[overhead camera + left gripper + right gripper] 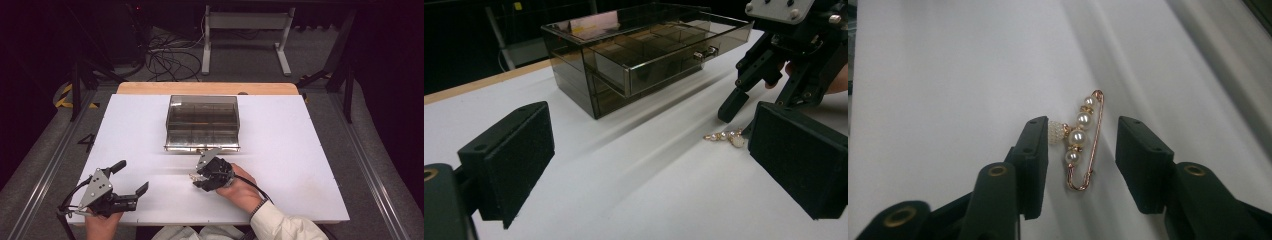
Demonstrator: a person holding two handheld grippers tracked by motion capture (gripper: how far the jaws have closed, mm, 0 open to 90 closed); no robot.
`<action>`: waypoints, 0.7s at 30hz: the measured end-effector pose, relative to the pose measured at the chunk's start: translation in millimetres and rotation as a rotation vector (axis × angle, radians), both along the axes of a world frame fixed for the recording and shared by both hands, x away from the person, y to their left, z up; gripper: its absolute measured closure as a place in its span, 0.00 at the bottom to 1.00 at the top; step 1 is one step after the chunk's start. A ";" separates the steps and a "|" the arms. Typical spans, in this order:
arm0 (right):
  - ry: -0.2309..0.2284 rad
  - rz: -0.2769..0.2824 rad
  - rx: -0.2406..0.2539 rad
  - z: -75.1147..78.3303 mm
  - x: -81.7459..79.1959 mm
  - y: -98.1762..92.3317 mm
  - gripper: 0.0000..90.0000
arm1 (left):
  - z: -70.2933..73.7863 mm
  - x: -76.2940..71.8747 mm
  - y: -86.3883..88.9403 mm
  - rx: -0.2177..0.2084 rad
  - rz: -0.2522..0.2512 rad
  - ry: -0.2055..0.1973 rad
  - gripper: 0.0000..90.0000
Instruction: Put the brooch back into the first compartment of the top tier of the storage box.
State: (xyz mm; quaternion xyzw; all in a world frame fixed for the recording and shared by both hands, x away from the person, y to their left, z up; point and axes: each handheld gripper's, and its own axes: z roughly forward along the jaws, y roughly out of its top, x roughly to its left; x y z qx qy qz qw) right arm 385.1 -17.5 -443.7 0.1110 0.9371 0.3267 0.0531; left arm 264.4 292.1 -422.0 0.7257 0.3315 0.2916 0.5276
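Left gripper point(131, 179): fingers spread wide, empty, at the near left of the table point(300, 165).
Right gripper point(1080, 150): fingers apart, straddling the pearl brooch pin point(1082, 140); left finger point(1034, 160) just beside the beaded ball.
Brooch position: flat on the table, between the fingers, short of the smoked acrylic drawer box point(202, 122).
Grasp advice: probably lower until tips meet the surface, centre on the pearl row, close slowly; the thin wire may slip.
Drawer point(664, 52): open, likely destination.

In the left gripper view, the far end of the pearl pin point(725, 136) sits behind the right-hand finger point(796, 157). That finger's lower corner runs off the picture's edge.

In the high view the pin is too small to make out.
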 end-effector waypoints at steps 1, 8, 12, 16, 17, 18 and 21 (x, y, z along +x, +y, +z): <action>0.003 -0.005 -0.001 -0.5 -0.3 0.4 0.67 | 0.0 0.0 0.1 0.000 0.000 0.000 0.06; 0.000 0.013 -0.016 -1.5 -1.9 2.2 0.77 | -0.2 0.2 -0.3 0.002 -0.002 0.000 0.06; -0.003 0.014 -0.022 -2.6 -2.5 2.8 0.82 | -0.3 0.2 -0.6 0.000 -0.002 0.002 0.06; -0.002 0.012 -0.023 -2.5 -2.4 2.9 0.86 | -0.4 0.3 -0.9 0.000 -0.002 0.002 0.06; -0.002 0.010 -0.022 -2.5 -2.4 2.9 0.89 | -0.4 0.3 -0.9 0.000 -0.002 0.003 0.06; -0.002 0.010 -0.022 -2.5 -2.3 2.8 0.90 | -0.4 0.4 -1.0 0.000 -0.002 0.003 0.06; 0.001 0.004 -0.019 -2.5 -2.5 2.9 0.90 | -0.4 0.3 -0.9 0.000 -0.002 0.002 0.06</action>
